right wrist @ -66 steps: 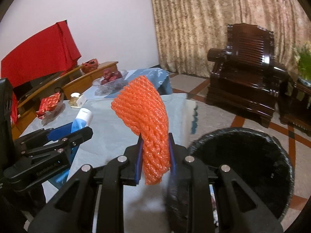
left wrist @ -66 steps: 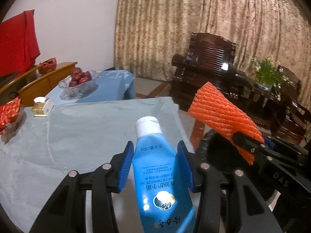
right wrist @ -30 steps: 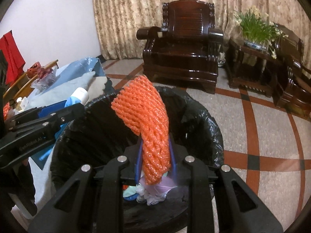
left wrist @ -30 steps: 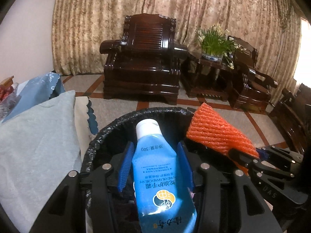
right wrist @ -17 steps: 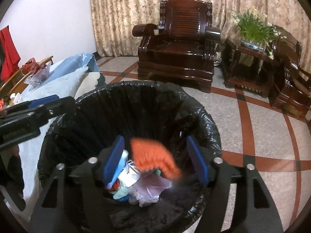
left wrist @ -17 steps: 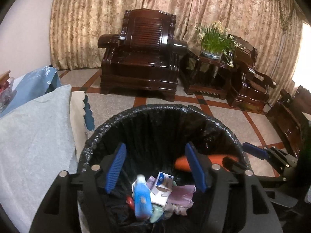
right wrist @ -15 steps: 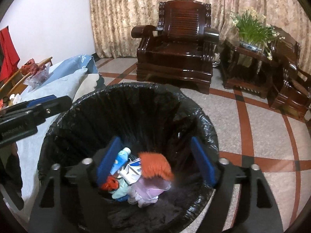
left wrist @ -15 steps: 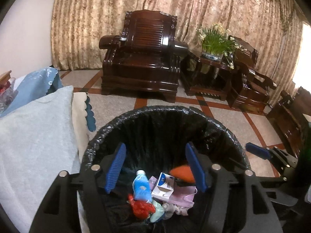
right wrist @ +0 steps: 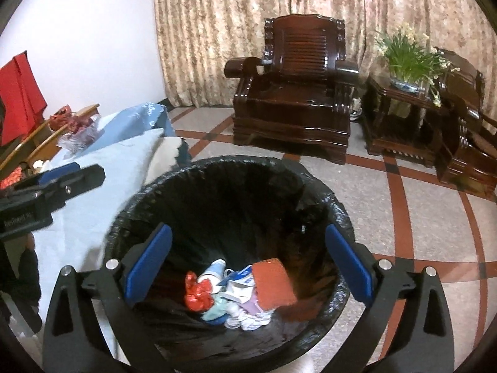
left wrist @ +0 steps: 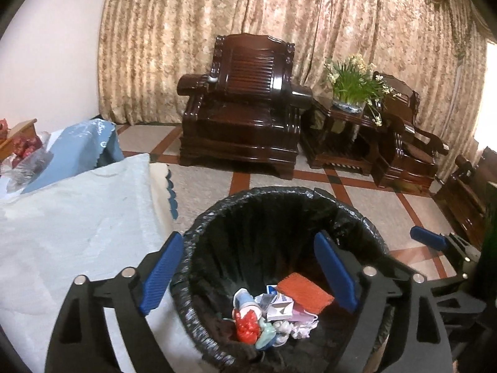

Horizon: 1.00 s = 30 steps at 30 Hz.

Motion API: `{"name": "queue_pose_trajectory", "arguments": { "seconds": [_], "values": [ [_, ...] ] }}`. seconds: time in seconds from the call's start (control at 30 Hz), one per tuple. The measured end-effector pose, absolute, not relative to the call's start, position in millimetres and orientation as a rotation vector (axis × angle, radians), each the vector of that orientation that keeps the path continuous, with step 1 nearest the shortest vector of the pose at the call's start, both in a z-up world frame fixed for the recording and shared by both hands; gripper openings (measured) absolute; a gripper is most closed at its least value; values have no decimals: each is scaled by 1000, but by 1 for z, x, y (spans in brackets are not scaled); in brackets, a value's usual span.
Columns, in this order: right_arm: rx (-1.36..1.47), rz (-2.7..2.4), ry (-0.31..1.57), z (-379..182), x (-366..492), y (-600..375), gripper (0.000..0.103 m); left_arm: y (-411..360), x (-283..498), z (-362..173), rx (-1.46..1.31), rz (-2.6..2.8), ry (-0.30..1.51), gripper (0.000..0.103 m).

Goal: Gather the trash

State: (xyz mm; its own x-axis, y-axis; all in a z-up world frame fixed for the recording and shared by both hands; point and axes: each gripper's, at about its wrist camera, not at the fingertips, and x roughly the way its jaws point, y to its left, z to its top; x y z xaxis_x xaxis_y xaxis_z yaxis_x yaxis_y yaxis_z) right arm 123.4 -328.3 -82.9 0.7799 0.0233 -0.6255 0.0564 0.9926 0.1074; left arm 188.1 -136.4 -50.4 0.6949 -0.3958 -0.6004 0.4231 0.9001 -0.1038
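Both grippers are showing the same build. The left gripper is wearing matte black plastic arms with triangular cut-outs, a round silver screw head sitting at each joint, and long blue ribbed pads lining its fingers. The right gripper is carrying matching blue pads and silver screws on black arms. In the right wrist view, the left gripper's side is bearing small pale lettering, too blurred to read.
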Motion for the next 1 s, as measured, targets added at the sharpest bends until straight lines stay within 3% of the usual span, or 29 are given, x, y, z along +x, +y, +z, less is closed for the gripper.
{"name": "queue_pose_trajectory", "arguments": {
  "seconds": [0.23,1.0],
  "values": [
    [124,23,666,-63,112,-308,97,-111,168,-40,20,-412,659,92],
    [55,93,559,-2,88,-271,97,-76,124,0,8,-349,550,93]
  ]
}}
